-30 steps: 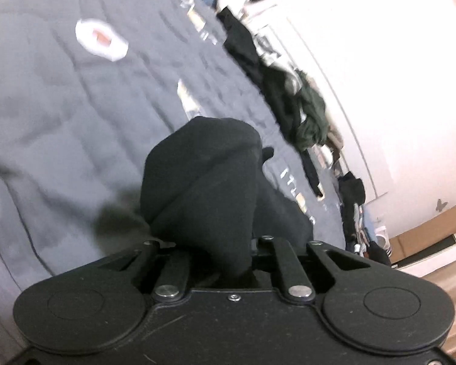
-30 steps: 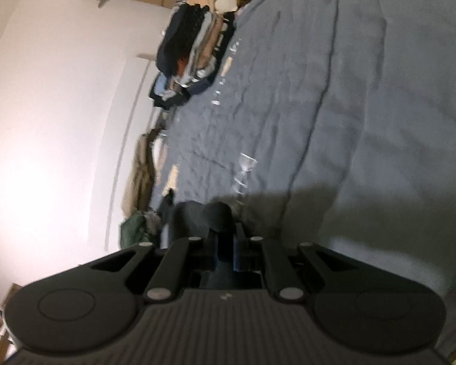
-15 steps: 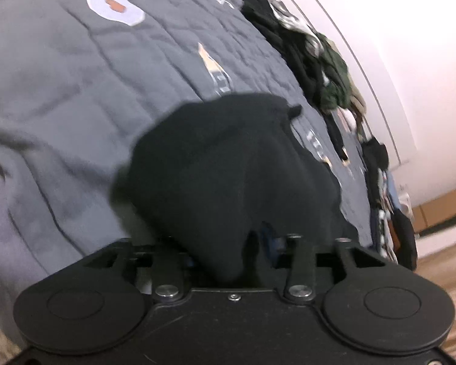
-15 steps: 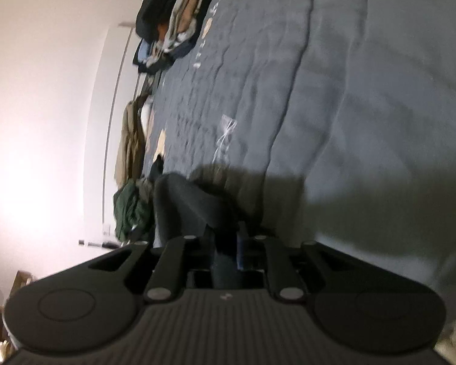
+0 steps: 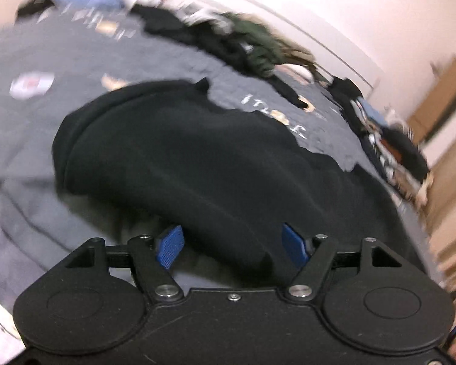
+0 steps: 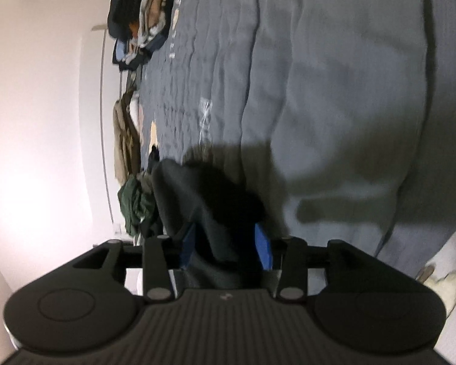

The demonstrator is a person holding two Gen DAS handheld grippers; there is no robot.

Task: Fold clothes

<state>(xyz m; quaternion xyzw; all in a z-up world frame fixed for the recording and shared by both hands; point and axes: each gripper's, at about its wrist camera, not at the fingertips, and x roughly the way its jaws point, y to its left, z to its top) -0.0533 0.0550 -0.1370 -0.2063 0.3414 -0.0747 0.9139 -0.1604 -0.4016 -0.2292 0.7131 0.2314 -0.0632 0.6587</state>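
A black garment (image 5: 197,158) lies bunched on the grey bedspread (image 5: 45,121). My left gripper (image 5: 231,243) is over its near edge. Its jaws are opening, and both blue pads (image 5: 168,246) stand apart from the cloth that lies between them. In the right wrist view another part of the black garment (image 6: 197,194) runs between the fingers of my right gripper (image 6: 225,237). Those jaws are opening too, the blue pads (image 6: 263,246) are spread, and the cloth sits loose between them on the bedspread (image 6: 334,91).
A row of loose dark and green clothes (image 5: 258,48) lines the far side of the bed by the white wall. A stack of folded clothes (image 6: 139,21) sits at the bed's end. A green garment (image 6: 135,203) lies beside the black one. Wooden floor (image 5: 450,213) is beyond the bed.
Both grippers were shut on the black garment and have opened. The garment has dropped and spread on the bed. The left view has swung and rolled.
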